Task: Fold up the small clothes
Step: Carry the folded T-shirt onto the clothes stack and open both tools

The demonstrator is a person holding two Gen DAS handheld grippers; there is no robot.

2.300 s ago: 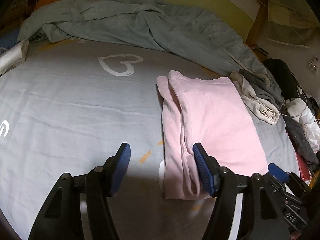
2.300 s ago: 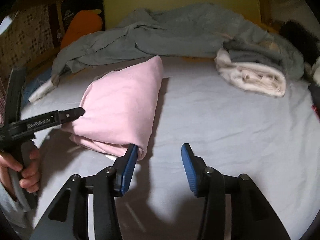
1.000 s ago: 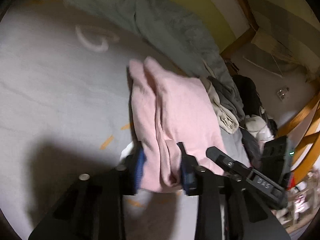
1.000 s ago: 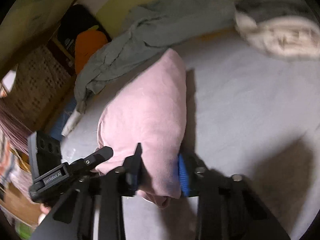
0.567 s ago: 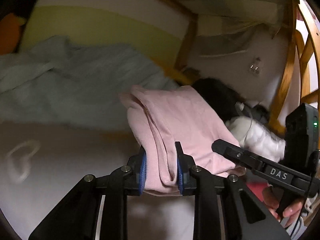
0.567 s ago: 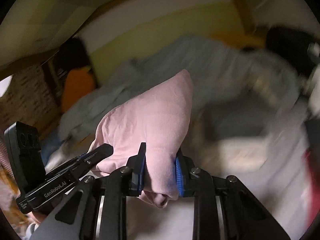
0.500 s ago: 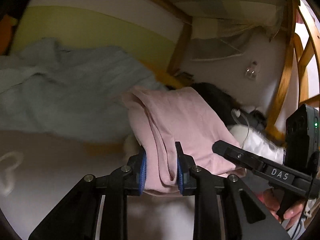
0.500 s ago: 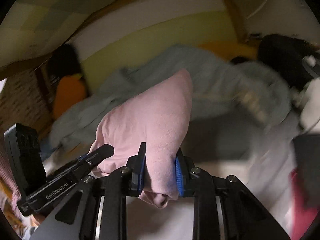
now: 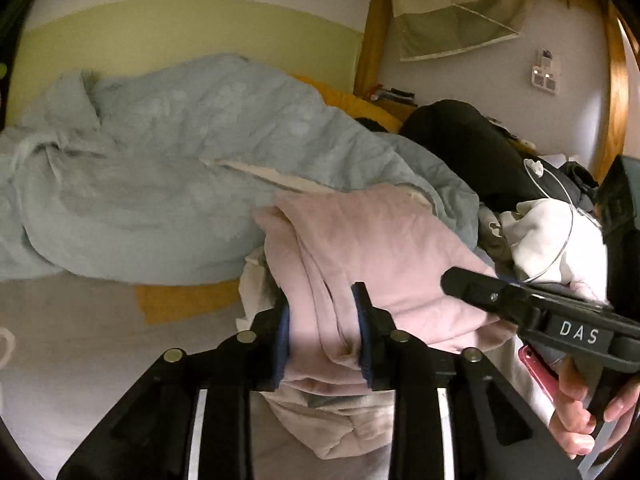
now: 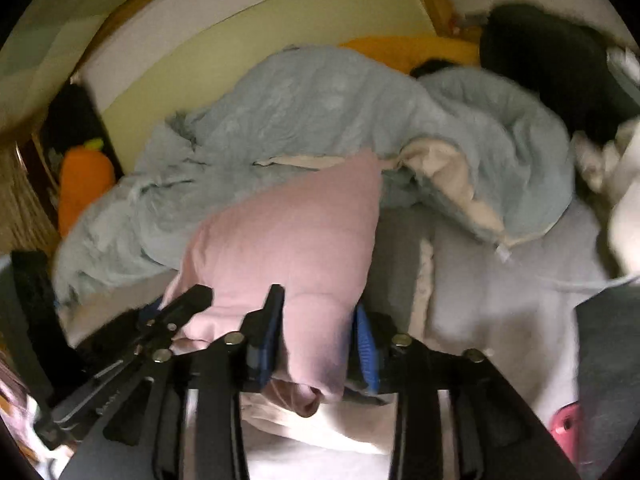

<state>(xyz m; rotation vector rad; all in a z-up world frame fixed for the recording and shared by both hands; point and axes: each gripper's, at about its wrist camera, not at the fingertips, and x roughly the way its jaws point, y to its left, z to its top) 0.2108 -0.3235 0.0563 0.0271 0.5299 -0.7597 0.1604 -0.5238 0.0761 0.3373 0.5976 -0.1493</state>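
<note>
Pink garment carried off the open sheet, now over the cream clothes pile.

My left gripper (image 9: 322, 334) and right gripper (image 10: 316, 342), jaws easing apart, still pinch the pink garment (image 9: 376, 248); blue duvet (image 9: 168, 168) fills the upper left behind.

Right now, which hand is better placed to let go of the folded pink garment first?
Either: both jaws are opening. The left gripper and right gripper both have the pink garment between them, already lying on the cream folded clothes. Slight edge: right.

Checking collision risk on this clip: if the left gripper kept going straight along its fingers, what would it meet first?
The folded pink garment already lies between the left gripper fingers as the jaws are opening, so it would push into that first. Beyond it lies the rumpled light blue blanket, though depth is hard to judge.
</note>
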